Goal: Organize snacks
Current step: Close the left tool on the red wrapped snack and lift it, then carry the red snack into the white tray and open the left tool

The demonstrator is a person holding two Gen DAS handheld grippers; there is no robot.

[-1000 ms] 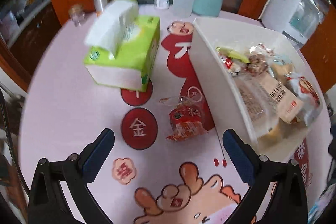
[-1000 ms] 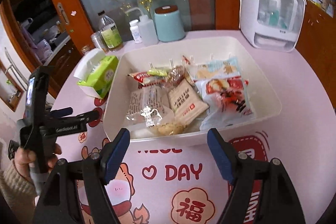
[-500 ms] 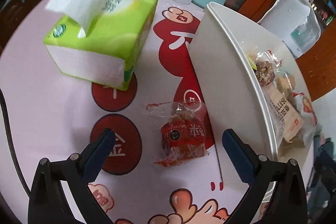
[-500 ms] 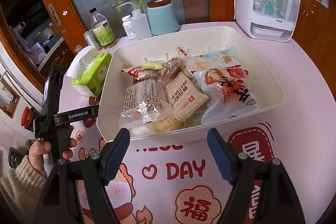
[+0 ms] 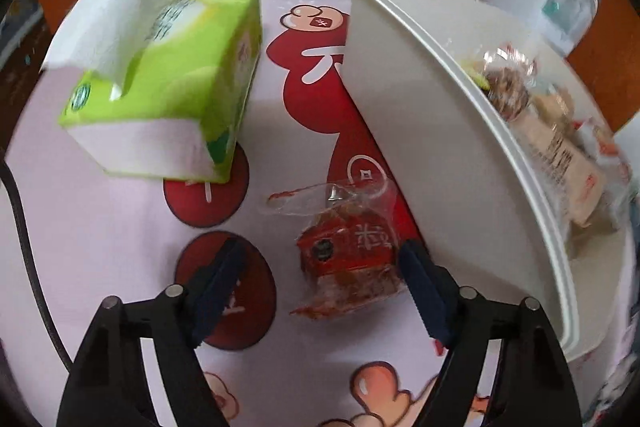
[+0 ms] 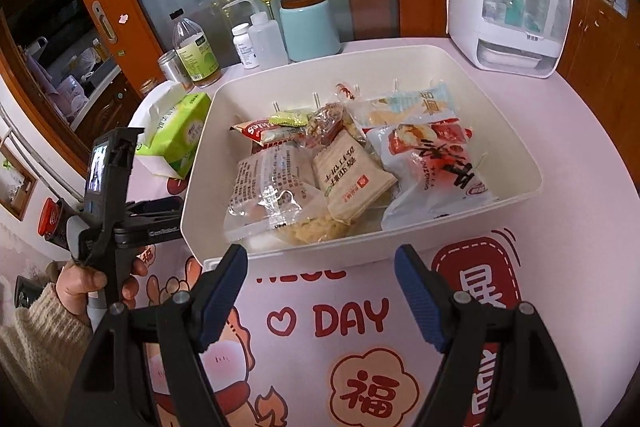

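- My left gripper (image 5: 320,267) has just been closing around the red snack packet (image 5: 350,261); its right pad seems to touch the wrapper, the left pad stands clear.
- The packet lies on the table mat (image 5: 100,227), just beside the white bin (image 5: 432,155) (outside its wall).
- My right gripper (image 6: 320,291) hangs open and empty before the bin.

Red snack packet (image 5: 352,259) in clear wrap; lime-green tissue box (image 5: 176,99); white bin (image 6: 400,251); pale pink surface (image 5: 100,227) with red cartoon prints.
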